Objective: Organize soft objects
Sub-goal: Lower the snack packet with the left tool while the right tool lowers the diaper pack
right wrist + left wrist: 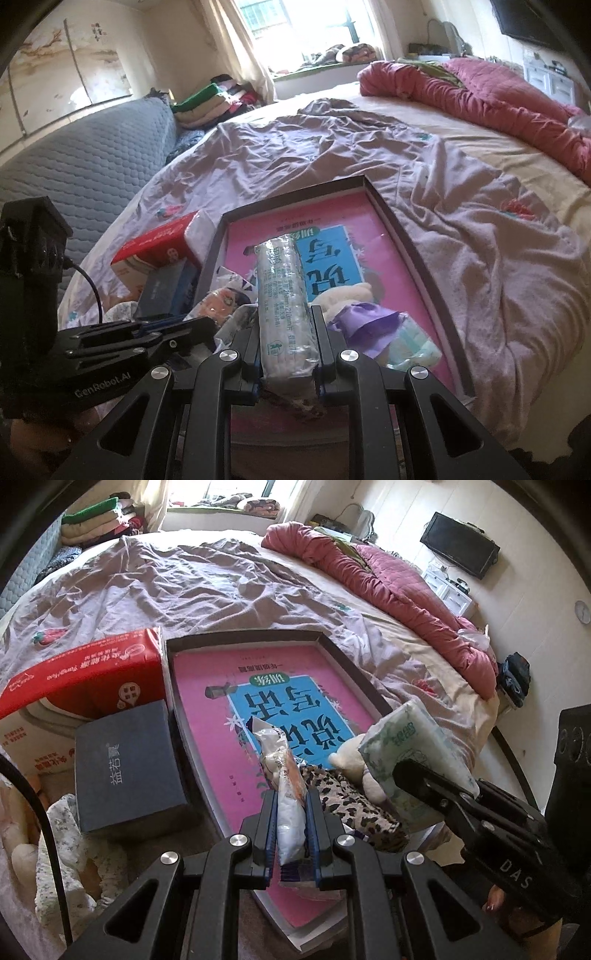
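My left gripper [290, 801] is shut on a white plastic snack packet [286, 797] above the near end of a shallow dark-rimmed tray [334, 642] with a pink and blue bottom. My right gripper [284, 325] is shut on a green-printed tissue pack [283, 295], also seen in the left wrist view [413, 753] at the tray's right edge. In the tray lie a leopard-print cloth [354, 797], a cream plush toy [354, 760], a purple cloth [365, 325] and a pale green packet [413, 350].
A red and white tissue carton [85, 679] and a dark grey box [125, 764] stand left of the tray. Floral cloth [70, 849] lies at near left. The wrinkled lilac sheet [166, 579] covers the bed; a pink quilt [388, 579] lies along the far right.
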